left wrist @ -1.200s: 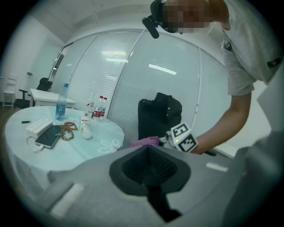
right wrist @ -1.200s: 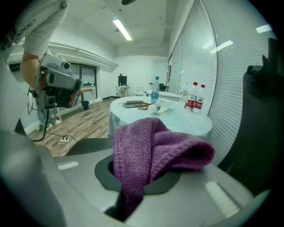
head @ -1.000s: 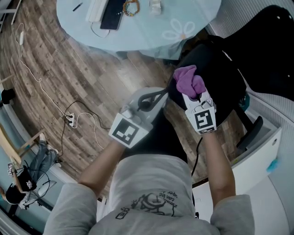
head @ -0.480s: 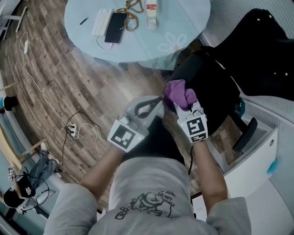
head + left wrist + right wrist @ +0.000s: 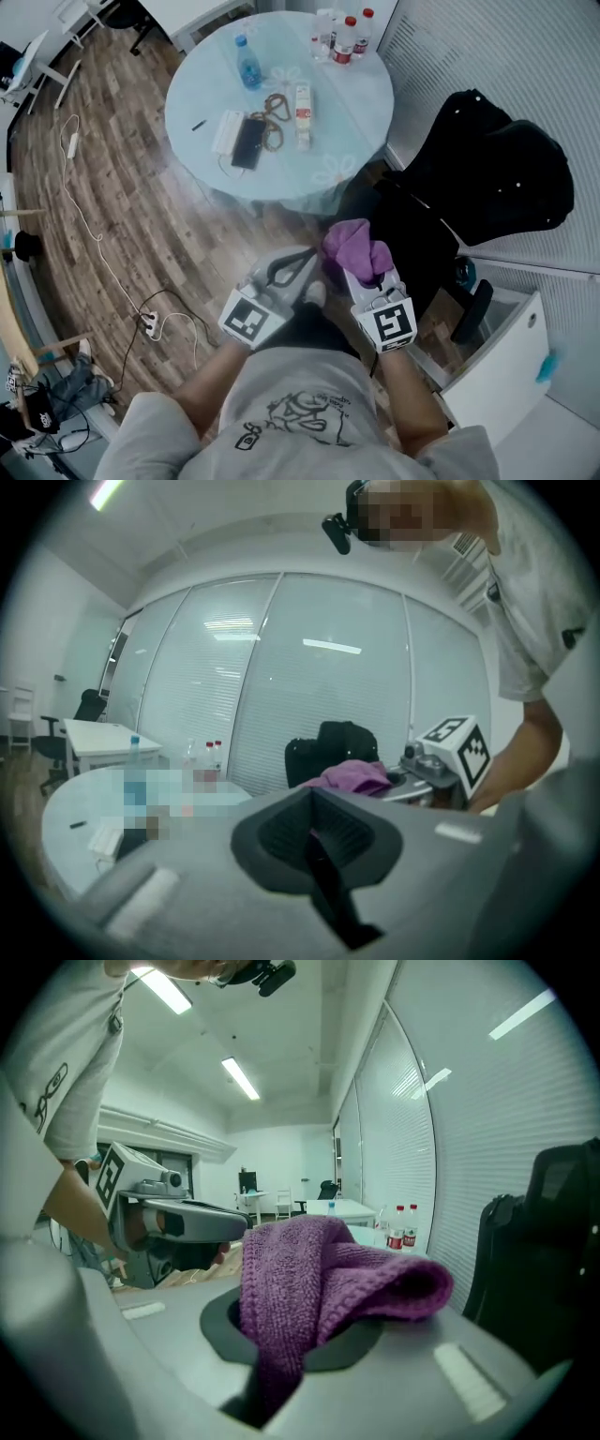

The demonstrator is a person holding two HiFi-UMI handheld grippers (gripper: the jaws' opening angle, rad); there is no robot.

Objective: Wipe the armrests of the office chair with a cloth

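My right gripper (image 5: 371,277) is shut on a bunched purple cloth (image 5: 354,248), held in the air in front of the person's chest. In the right gripper view the cloth (image 5: 323,1265) spills out of the right gripper (image 5: 298,1340) and hides its pads. The left gripper (image 5: 316,256) sits just left of the cloth, jaws together with nothing in them; its dark pads (image 5: 314,822) meet. The black office chair (image 5: 487,178) stands to the right, its seat (image 5: 427,244) beyond the cloth and one dark armrest (image 5: 472,311) at the right of my right gripper. Neither gripper touches the chair.
A round pale-blue table (image 5: 366,112) stands ahead with bottles (image 5: 247,61), a phone (image 5: 247,142) and small items. A power strip (image 5: 148,323) and cables lie on the wooden floor at left. A white cabinet (image 5: 497,370) is at the right, behind the armrest.
Both grippers have drawn back toward the body and away from the chair seat. The view has pulled up, so the whole table shows. The cloth stays in the right gripper.
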